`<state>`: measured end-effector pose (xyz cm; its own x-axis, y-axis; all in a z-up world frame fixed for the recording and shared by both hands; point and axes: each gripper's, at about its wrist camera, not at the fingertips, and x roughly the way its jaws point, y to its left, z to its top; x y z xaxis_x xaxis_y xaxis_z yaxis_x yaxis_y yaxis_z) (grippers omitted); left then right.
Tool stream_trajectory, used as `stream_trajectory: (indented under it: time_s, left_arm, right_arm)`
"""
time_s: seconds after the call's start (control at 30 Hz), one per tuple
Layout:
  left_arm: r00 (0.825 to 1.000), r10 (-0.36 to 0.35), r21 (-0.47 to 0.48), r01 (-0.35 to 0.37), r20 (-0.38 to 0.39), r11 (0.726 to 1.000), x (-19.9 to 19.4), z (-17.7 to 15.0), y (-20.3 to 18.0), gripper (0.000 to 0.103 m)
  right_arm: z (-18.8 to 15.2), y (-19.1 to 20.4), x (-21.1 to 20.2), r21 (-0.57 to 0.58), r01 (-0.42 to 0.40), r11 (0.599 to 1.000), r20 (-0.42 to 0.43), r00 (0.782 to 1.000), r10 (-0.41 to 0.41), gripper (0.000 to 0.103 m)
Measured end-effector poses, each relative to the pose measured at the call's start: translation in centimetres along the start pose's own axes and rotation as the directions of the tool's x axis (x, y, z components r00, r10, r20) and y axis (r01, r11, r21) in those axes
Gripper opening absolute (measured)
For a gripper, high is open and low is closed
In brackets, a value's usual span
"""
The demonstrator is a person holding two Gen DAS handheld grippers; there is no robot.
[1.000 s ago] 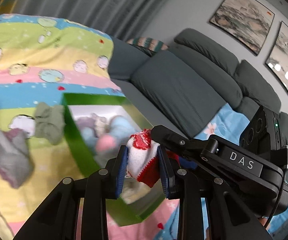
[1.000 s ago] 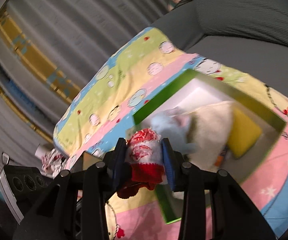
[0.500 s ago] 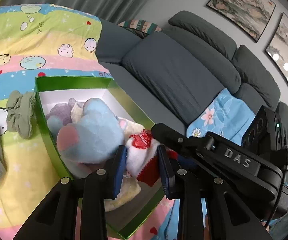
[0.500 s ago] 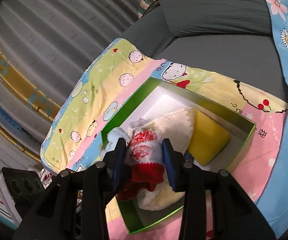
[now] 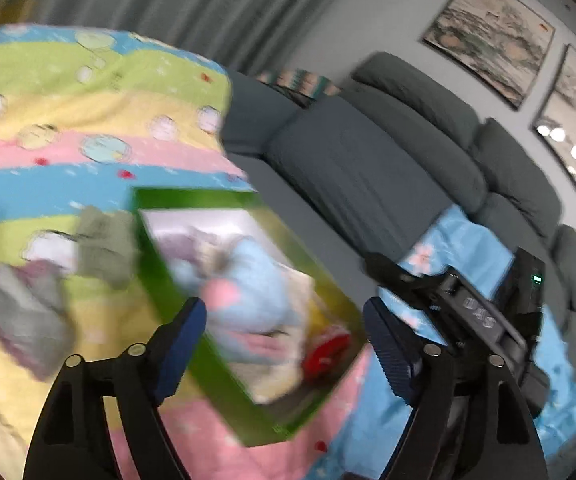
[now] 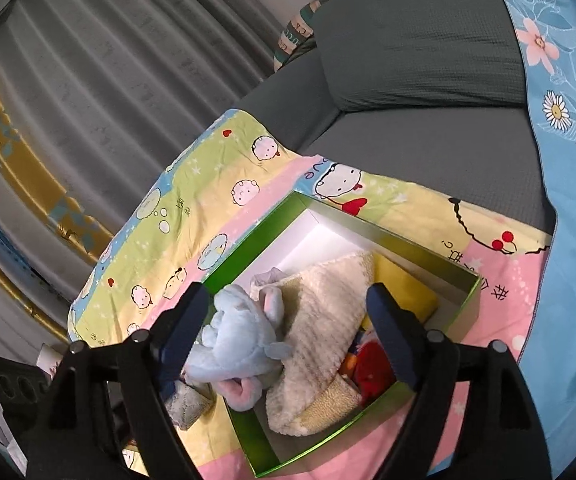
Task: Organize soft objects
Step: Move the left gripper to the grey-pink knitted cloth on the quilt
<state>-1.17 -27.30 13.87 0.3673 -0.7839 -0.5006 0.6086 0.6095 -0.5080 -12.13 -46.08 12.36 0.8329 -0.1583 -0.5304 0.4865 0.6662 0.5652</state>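
Both claws are spreading apart right now, nothing between the pads of either; the left claw [image 5: 286, 344] gapes over the green box [image 5: 192, 200], and the right claw [image 6: 288, 320] does the same from the other side. The red-and-white sock [image 6: 371, 368] lies down in the box, in the near corner by the right claw's right-hand pad, tucked against the cream fleece [image 6: 319, 320]; the blue plush toy [image 6: 240, 336] fills the corner beside it. The box sits on the striped blanket [image 6: 192, 216] spread over the grey sofa [image 6: 427, 152]. What's left lies off to the left of the box: a green-grey cloth [image 5: 104, 244] touching its wall and a grey-purple one [image 5: 20, 308] further out; the left claw looks the nearer, so I'd guess that hand goes next, swinging left; the view is too blurred to read how either cloth lies.
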Motion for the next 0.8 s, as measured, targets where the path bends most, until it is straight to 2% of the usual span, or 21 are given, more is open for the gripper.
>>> stream_trajectory:
  time_s: [0.07,0.17,0.2,0.23,0.3,0.37,0.5,0.53,0.6,0.63,0.73,0.8]
  left_arm:
    - [0.996,0.090,0.005,-0.091,0.026,0.996,-0.7,0.1,0.8,0.082]
    - [0.964,0.260,-0.013,-0.260,0.051,0.966,-1.5,0.3,2.7,0.082]
    - [0.934,0.351,-0.023,-0.350,0.061,0.936,-1.6,0.3,3.5,0.082]
    - [0.912,0.405,-0.029,-0.404,0.067,0.914,-1.7,0.3,4.1,0.082]
    - [0.879,0.472,-0.034,-0.471,0.061,0.881,-1.5,-0.1,5.5,0.082]
    - [0.870,0.491,-0.034,-0.490,0.042,0.871,-1.1,-0.5,6.4,0.082]
    - [0.836,0.549,-0.022,-0.548,0.020,0.836,-0.1,-1.5,8.1,0.082]
    - [0.839,0.545,-0.025,-0.544,0.011,0.839,0.1,-1.5,8.4,0.082]
    - [0.861,0.508,-0.048,-0.508,-0.012,0.860,0.5,-1.7,9.4,0.082]
    - [0.864,0.503,-0.055,-0.503,-0.017,0.862,0.5,-1.8,9.5,0.082]
    - [0.847,0.531,-0.041,-0.531,-0.009,0.846,0.6,-1.9,9.6,0.082]
    - [0.842,0.539,-0.027,-0.539,-0.004,0.842,0.7,-2.0,9.5,0.082]
  right_arm:
    - [-0.1,0.0,0.0,0.004,0.002,1.000,-0.001,1.000,-0.002,0.087]
    - [-0.1,0.0,0.0,0.007,-0.003,1.000,-0.008,1.000,0.003,0.088]
    - [-0.1,0.1,0.0,0.007,-0.005,1.000,-0.010,1.000,0.005,0.089]
    - [-0.1,0.1,0.0,0.006,-0.008,1.000,-0.012,1.000,0.008,0.090]
    - [-0.2,0.3,0.1,0.005,-0.013,1.000,-0.016,1.000,0.013,0.092]
    - [-0.3,0.4,0.2,-0.001,-0.016,1.000,-0.023,1.000,0.016,0.092]
    - [-0.5,0.8,0.3,-0.014,-0.019,1.000,-0.033,0.999,0.019,0.092]
    - [-0.5,0.8,0.4,-0.015,-0.019,1.000,-0.035,0.999,0.018,0.092]
    - [-0.5,0.9,0.5,-0.014,-0.019,1.000,-0.040,0.999,0.018,0.093]
    - [-0.5,0.9,0.5,-0.014,-0.018,1.000,-0.042,0.999,0.017,0.093]
    - [-0.6,1.0,0.7,-0.020,-0.014,1.000,-0.049,0.999,0.013,0.094]
    - [-0.6,1.0,0.8,-0.023,-0.006,1.000,-0.051,0.999,0.005,0.096]
